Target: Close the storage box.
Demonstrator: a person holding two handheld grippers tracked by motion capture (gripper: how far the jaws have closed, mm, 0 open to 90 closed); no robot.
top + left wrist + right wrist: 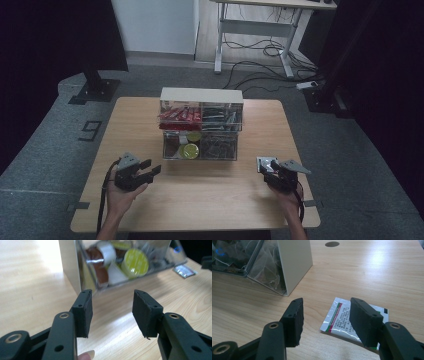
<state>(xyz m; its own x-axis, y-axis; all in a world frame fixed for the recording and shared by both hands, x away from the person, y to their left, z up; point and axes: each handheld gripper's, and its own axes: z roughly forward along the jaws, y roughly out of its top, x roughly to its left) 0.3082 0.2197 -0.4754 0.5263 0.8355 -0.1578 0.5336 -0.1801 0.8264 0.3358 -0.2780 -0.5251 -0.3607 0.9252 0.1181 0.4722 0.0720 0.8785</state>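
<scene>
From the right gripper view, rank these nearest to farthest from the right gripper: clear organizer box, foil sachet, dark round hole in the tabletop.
1. Foil sachet, flat on the table just beyond the right gripper.
2. Clear organizer box, upper left.
3. Dark round hole, at the far top.

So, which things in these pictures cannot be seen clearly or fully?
- Packet, right gripper view: the right-hand black jaw covers part of it, and its printed text is too small to read.
- Clear box, high view: what lies in the dark right compartments is too small and dim to name.
- Clear box, left gripper view: the top edge of the picture cuts off its upper part.
- Small packet, left gripper view: blurred, so its print is unreadable.
</scene>
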